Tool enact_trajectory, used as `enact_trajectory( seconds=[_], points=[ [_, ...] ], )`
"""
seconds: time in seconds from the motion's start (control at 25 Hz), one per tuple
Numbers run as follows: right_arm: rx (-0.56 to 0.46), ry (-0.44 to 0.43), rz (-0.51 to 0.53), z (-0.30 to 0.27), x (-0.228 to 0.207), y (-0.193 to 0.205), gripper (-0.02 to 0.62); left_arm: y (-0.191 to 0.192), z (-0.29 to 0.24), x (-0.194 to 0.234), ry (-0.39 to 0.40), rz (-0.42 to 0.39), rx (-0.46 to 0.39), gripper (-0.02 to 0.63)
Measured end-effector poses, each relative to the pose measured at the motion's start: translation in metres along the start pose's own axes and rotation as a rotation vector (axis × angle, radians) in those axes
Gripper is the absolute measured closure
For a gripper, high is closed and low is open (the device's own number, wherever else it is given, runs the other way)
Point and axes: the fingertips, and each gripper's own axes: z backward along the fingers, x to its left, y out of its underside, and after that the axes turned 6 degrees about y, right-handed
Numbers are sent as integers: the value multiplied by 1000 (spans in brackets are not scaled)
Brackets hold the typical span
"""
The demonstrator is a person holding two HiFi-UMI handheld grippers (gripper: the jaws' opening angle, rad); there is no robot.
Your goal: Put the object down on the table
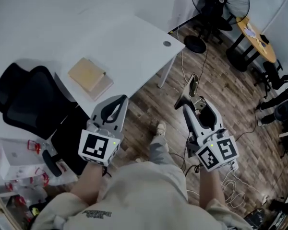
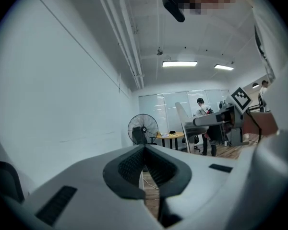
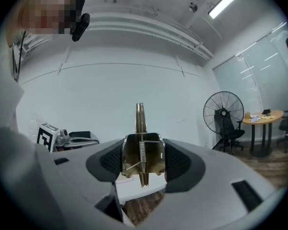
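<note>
Jaws of the right gripper point(image 3: 143, 164) grip a brass spring clip point(image 3: 151, 152) between them, short of the desk point(image 1: 134, 42) ahead. Left gripper point(image 2: 145, 170) jaws meet, empty. Clip probably light, stiff and slick; hold its flat sides.

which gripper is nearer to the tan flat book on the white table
Left. The left gripper hangs at the white table's edge, just short of the tan flat book; the right gripper, shut on a brass spring clip, is farther, over the wooden floor.
</note>
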Motion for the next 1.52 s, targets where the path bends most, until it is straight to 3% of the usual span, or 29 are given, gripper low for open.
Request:
enact_trajectory(
  seconds=[0.4,1.08,1.24,1.52],
  points=[
    [43,-64,-97,-97,-74,15,353,19,-90,52,-92,6,60,584],
    [167,-192,-248,-287,-216,14,353,29,-298,133,-183,16,149,584],
    [200,-235,-351,-320,-236,16,353,31,-329,152,-218,23,157,584],
    [271,-242,-416,-354,-252,39,353,41,-354,171,-230,41,172,584]
  ],
)
